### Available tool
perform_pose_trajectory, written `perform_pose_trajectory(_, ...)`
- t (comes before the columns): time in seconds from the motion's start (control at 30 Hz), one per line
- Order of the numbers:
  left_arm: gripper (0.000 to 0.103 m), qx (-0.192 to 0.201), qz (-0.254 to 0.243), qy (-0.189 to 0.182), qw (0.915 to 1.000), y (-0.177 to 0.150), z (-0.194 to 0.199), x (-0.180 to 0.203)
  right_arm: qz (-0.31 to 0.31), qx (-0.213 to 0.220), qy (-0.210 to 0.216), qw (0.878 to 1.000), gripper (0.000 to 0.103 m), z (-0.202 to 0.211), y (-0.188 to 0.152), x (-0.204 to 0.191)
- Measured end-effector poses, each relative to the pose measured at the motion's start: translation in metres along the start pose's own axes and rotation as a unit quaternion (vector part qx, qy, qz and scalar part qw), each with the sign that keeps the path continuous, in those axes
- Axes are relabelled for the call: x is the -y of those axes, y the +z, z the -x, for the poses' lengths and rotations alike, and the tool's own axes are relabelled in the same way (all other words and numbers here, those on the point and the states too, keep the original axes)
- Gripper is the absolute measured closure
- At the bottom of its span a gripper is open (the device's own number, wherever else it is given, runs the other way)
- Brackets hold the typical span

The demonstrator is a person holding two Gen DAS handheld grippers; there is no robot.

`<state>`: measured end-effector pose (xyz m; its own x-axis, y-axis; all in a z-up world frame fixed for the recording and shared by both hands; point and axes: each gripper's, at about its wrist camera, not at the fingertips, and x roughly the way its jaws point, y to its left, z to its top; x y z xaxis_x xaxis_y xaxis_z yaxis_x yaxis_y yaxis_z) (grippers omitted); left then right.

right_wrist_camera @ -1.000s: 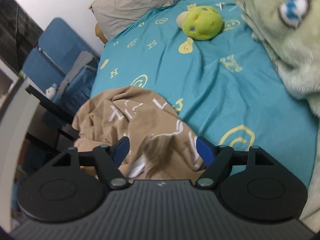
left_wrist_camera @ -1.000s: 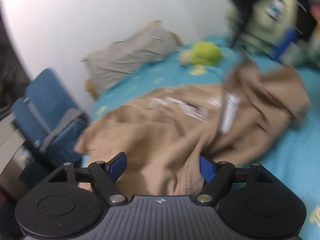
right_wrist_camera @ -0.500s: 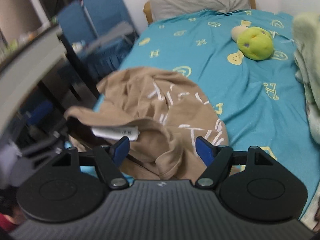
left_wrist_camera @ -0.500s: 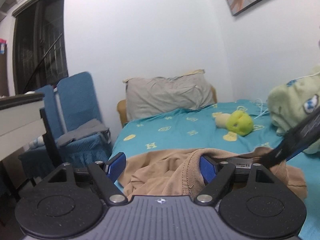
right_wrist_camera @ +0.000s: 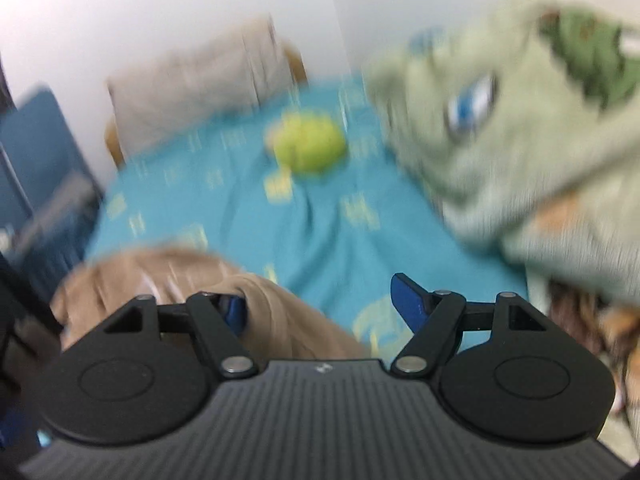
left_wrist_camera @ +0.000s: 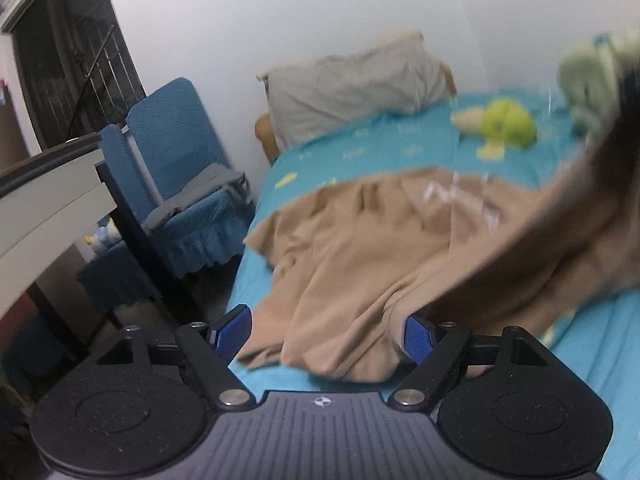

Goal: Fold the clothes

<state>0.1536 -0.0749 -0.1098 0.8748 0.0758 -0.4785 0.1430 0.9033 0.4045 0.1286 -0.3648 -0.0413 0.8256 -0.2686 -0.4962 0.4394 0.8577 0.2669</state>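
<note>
A tan shirt [left_wrist_camera: 400, 248] with white print lies crumpled on the teal bed sheet [left_wrist_camera: 400, 140]. In the left wrist view my left gripper [left_wrist_camera: 324, 332] has its blue fingers spread wide; the shirt's ribbed edge lies between them against the right pad. At the right of that view part of the shirt rises off the bed, blurred. In the right wrist view my right gripper [right_wrist_camera: 320, 304] is spread wide, with a fold of the tan shirt [right_wrist_camera: 272, 304] draped by its left finger. That view is blurred by motion.
A grey pillow [left_wrist_camera: 352, 84] leans at the head of the bed. A yellow-green plush toy [left_wrist_camera: 504, 120] lies near it. A large pale-green plush [right_wrist_camera: 520, 140] fills the bed's right side. Blue chairs [left_wrist_camera: 176, 168] and a white desk [left_wrist_camera: 40, 200] stand left of the bed.
Both grippers have swung quickly. The left view has tipped down toward the shirt, and part of the shirt has lifted at its right. The right view has turned toward the pale-green plush.
</note>
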Motion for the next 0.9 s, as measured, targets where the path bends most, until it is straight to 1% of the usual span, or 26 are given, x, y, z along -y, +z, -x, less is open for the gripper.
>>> perform_pose_trajectory(0.03, 0.021, 0.002, 0.014, 0.002, 0.9999, 0.001, 0.001, -0.006, 0.003, 0.026, 0.010, 1.000, 0.028, 0.007, 0.004, -0.001)
perform_pose_trajectory(0.1, 0.019, 0.017, 0.054, 0.010, 0.9984, 0.004, 0.007, -0.020, 0.016, 0.055, 0.019, 0.998, 0.028, 0.017, 0.008, -0.003)
perform_pose_trajectory(0.17, 0.015, 0.048, 0.110, 0.028, 0.9923, 0.011, 0.020, -0.042, 0.029, 0.075, 0.027, 0.996, 0.028, 0.025, 0.010, -0.005)
perform_pose_trajectory(0.27, 0.013, 0.095, 0.200, 0.036, 0.9745, 0.020, 0.039, -0.077, 0.060, -0.009, 0.033, 0.998, 0.028, 0.008, -0.003, -0.010)
perform_pose_trajectory(0.3, 0.013, 0.105, 0.221, 0.038, 0.9687, 0.021, 0.043, -0.085, 0.071, -0.038, 0.034, 0.996, 0.028, 0.002, -0.007, -0.011)
perform_pose_trajectory(0.33, 0.013, 0.112, 0.232, 0.041, 0.9653, 0.023, 0.046, -0.091, 0.081, -0.066, 0.036, 0.994, 0.028, -0.004, -0.012, -0.013)
perform_pose_trajectory(0.37, 0.013, 0.117, 0.238, 0.044, 0.9632, 0.024, 0.048, -0.094, 0.091, -0.094, 0.038, 0.991, 0.023, -0.009, -0.016, -0.014)
perform_pose_trajectory(0.4, 0.013, 0.119, 0.241, 0.048, 0.9620, 0.024, 0.048, -0.096, 0.101, -0.122, 0.039, 0.987, 0.021, -0.015, -0.020, -0.016)
perform_pose_trajectory(0.47, 0.013, 0.117, 0.246, 0.052, 0.9607, 0.023, 0.048, -0.098, 0.117, -0.180, 0.046, 0.976, 0.021, -0.027, -0.030, -0.019)
perform_pose_trajectory(0.5, 0.013, 0.112, 0.249, 0.053, 0.9604, 0.023, 0.047, -0.099, 0.107, -0.218, 0.061, 0.968, 0.021, -0.035, -0.038, -0.019)
perform_pose_trajectory(0.57, 0.013, 0.103, 0.255, 0.055, 0.9599, 0.021, 0.044, -0.101, 0.091, -0.261, 0.071, 0.958, 0.021, -0.043, -0.051, -0.021)
perform_pose_trajectory(0.7, 0.013, 0.089, 0.265, 0.056, 0.9585, 0.017, 0.035, -0.107, 0.104, -0.242, 0.047, 0.963, 0.021, -0.034, -0.060, -0.025)
perform_pose_trajectory(0.73, 0.013, 0.085, 0.269, 0.054, 0.9580, 0.016, 0.034, -0.109, 0.102, -0.223, 0.035, 0.969, 0.021, -0.030, -0.057, -0.024)
perform_pose_trajectory(0.8, 0.013, 0.077, 0.273, 0.045, 0.9579, 0.015, 0.032, -0.110, 0.093, -0.171, 0.006, 0.981, 0.021, -0.020, -0.046, -0.018)
perform_pose_trajectory(0.83, 0.012, 0.074, 0.272, 0.040, 0.9585, 0.015, 0.031, -0.108, 0.077, -0.135, -0.004, 0.988, 0.021, -0.012, -0.039, -0.015)
perform_pose_trajectory(0.9, 0.012, 0.069, 0.260, 0.033, 0.9626, 0.014, 0.029, -0.103, 0.048, -0.064, -0.023, 0.997, 0.021, 0.005, -0.025, -0.008)
